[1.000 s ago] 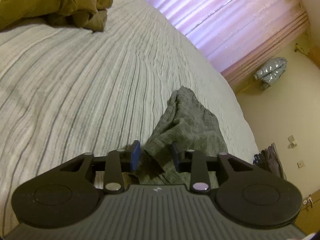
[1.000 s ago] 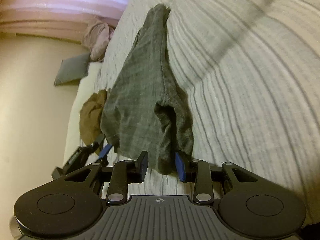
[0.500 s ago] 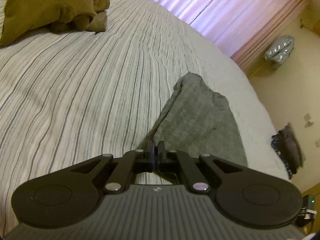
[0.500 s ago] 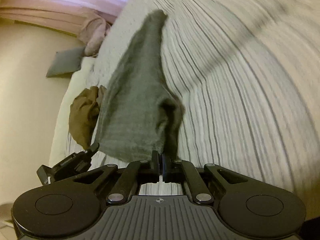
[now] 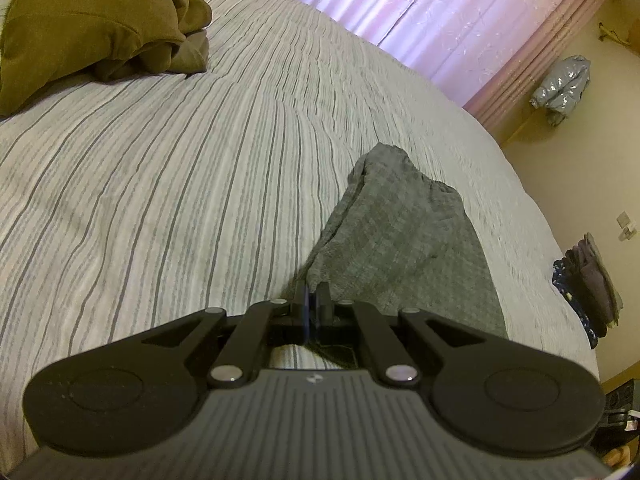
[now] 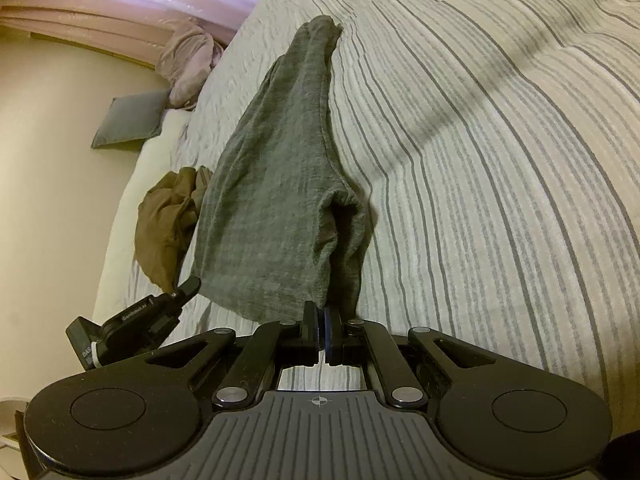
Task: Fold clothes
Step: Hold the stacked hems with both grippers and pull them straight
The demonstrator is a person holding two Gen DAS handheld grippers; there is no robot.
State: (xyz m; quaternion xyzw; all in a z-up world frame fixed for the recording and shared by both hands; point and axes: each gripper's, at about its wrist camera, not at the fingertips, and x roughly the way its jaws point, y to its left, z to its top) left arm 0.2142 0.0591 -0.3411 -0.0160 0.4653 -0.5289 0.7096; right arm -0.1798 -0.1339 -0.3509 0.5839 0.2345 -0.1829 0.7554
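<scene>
A grey knitted garment stretches across the striped bedspread, its near edge lifted off the bed. My left gripper is shut on one near corner of it. In the right wrist view the same grey garment runs away from me to a narrow far end, and my right gripper is shut on its other near corner. The left gripper shows there at the lower left, pinching the hem.
An olive-brown garment lies crumpled at the far left of the bed, also seen as an olive-brown garment beyond the grey one. A pink curtain hangs behind. A grey pillow sits by the wall. Clothes hang past the bed's right edge.
Both grippers went from open around the grey garment's near edge to shut on it. The garment has since been pulled taut and lifted slightly.
</scene>
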